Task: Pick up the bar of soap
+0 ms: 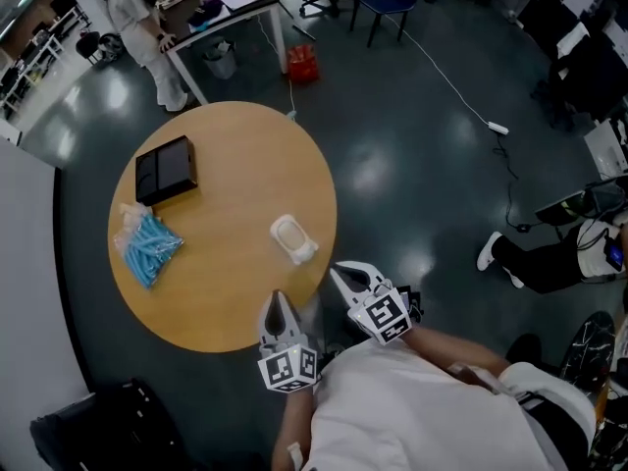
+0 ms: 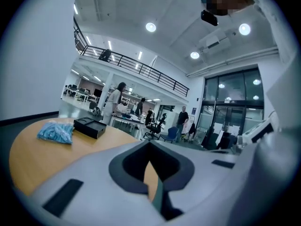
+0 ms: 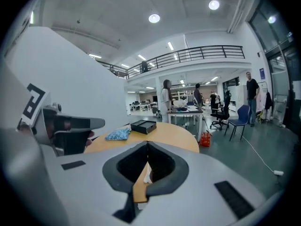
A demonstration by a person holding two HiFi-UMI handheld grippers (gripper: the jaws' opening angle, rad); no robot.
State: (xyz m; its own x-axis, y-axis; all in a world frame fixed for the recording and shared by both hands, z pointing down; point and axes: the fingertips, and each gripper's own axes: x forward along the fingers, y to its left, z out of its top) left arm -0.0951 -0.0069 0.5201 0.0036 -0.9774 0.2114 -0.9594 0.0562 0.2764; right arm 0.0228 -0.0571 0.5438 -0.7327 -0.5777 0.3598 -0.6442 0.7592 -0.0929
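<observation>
The bar of soap (image 1: 292,237), white and oblong, lies on the round wooden table (image 1: 235,292) near its right edge. Both grippers hover at the table's near edge, short of the soap and not touching it. My left gripper (image 1: 279,296) points at the table from the front, jaws together and empty. My right gripper (image 1: 338,272) sits just right of and below the soap, also shut with nothing held. In the right gripper view a sliver of the white soap (image 3: 147,175) shows through the jaw cut-out. The left gripper view does not show the soap.
A black box (image 1: 165,169) and a bag of blue pieces (image 1: 147,244) lie on the table's left side. A person (image 1: 142,27) stands by a desk beyond. A red bag (image 1: 301,64), a floor cable (image 1: 446,81) and a dark bag (image 1: 108,425) lie around.
</observation>
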